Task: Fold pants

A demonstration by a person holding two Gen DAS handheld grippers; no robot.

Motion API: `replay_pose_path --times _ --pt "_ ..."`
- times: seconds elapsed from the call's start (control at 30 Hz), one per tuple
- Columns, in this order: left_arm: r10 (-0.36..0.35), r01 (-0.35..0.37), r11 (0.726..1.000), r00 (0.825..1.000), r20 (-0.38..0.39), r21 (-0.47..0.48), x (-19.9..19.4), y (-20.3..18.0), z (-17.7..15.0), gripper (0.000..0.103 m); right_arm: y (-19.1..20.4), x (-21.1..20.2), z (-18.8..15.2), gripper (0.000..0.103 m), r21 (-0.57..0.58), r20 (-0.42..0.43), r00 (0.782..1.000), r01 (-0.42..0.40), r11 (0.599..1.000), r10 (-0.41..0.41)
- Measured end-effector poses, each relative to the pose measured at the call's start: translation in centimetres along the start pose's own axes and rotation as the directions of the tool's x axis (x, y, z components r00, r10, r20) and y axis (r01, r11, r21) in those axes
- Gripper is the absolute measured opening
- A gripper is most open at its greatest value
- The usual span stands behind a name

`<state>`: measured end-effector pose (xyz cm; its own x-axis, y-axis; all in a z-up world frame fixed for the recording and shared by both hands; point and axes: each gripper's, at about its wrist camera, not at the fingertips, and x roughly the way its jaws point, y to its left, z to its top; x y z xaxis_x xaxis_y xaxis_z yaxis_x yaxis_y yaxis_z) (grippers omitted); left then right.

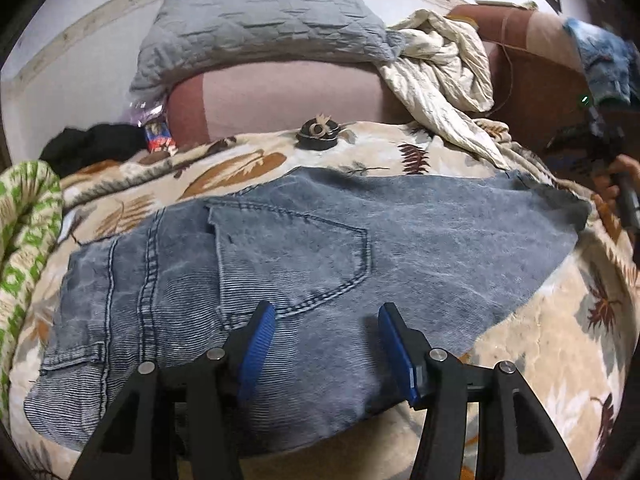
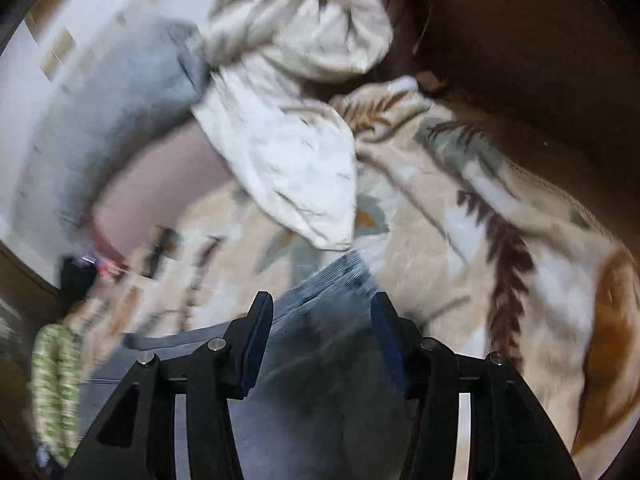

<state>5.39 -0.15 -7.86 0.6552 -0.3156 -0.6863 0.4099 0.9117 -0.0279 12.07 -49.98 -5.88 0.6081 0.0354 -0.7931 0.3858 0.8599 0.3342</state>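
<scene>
Nearest in the left wrist view, the left gripper [image 1: 326, 344] is seen with its two blue pads spread apart above the jeans [image 1: 280, 264]; nothing is pinched between them, and the denim lies under the gap, just below the back pocket. In the right wrist view, heavily blurred, the right gripper [image 2: 322, 340] is likewise seen parted, with its jaws still opening; a fold of the jeans [image 2: 320, 320] is framed between the fingers, but the pads are not seen pressing on it.

One pair of jeans is counted, spread flat with a back pocket up, waistband toward the left and a leg running right, on the leaf-patterned blanket [image 1: 540, 340]. Two grippers are counted, and one hand [image 1: 608, 188] is caught at the right edge on a dark handle.

Farther back, a small dark round object [image 1: 319, 136] is sitting on the blanket. Behind it a pinkish-brown padded backrest [image 1: 288, 96] is seen, with one grey quilted pillow [image 1: 260, 28] on top and one crumpled cream cloth [image 1: 440, 68] draped beside it. A green-and-white patterned cloth [image 1: 28, 232] is bunched at the left, black fabric [image 1: 92, 144] beyond it, a pale wall behind.
</scene>
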Motion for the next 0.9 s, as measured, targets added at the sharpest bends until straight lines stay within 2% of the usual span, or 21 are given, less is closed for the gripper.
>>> replay_pose_path --times 0.1,0.2,0.27,0.3,0.4,0.5,0.6,0.77,0.87,0.9 --pt "-0.030 0.030 0.998 0.999 -0.011 -0.050 0.1 1.0 0.0 0.058 0.2 2.3 0.4 0.052 -0.053 -0.038 0.997 0.070 0.996 -0.072" --pt "-0.030 0.030 0.998 0.999 -0.011 -0.053 0.1 1.1 0.0 0.058 0.4 4.8 0.4 0.050 -0.103 -0.091 0.986 0.127 0.987 -0.137" --pt "-0.020 0.019 0.999 1.000 -0.009 -0.040 0.1 0.8 0.0 0.058 0.6 5.5 0.2 0.037 -0.138 -0.101 0.980 0.155 0.978 -0.169" --pt "-0.015 0.015 0.999 1.000 -0.008 -0.035 0.1 0.7 0.0 0.058 0.8 5.5 0.1 0.021 -0.166 -0.091 0.977 0.176 0.970 -0.193" --pt "-0.009 0.009 0.999 1.000 -0.009 -0.034 0.2 0.7 0.0 0.058 1.2 4.6 0.0 0.013 -0.196 -0.053 0.978 0.186 0.963 -0.200" --pt "-0.001 0.001 1.000 1.000 -0.011 -0.021 0.3 0.5 -0.2 0.058 1.4 3.5 0.8 0.013 -0.172 0.014 0.983 0.183 0.968 -0.183" --pt "0.001 -0.002 1.000 1.000 -0.013 -0.019 0.4 0.5 -0.2 0.058 1.6 3.6 1.4 0.013 -0.135 0.046 0.983 0.180 0.974 -0.175" --pt "0.003 -0.003 1.000 1.000 -0.019 -0.016 0.6 0.5 -0.3 0.058 1.1 6.4 0.6 0.015 -0.120 0.011 0.979 0.202 0.972 -0.202" --pt "0.002 -0.002 1.000 1.000 -0.019 -0.013 0.5 0.5 -0.3 0.058 0.2 4.0 0.4 0.018 -0.044 0.026 0.991 0.132 0.990 -0.131" --pt "0.002 -0.003 1.000 1.000 -0.017 -0.012 0.5 0.5 -0.2 0.058 -0.4 2.4 0.2 0.018 -0.008 0.057 0.994 0.091 0.996 -0.090"
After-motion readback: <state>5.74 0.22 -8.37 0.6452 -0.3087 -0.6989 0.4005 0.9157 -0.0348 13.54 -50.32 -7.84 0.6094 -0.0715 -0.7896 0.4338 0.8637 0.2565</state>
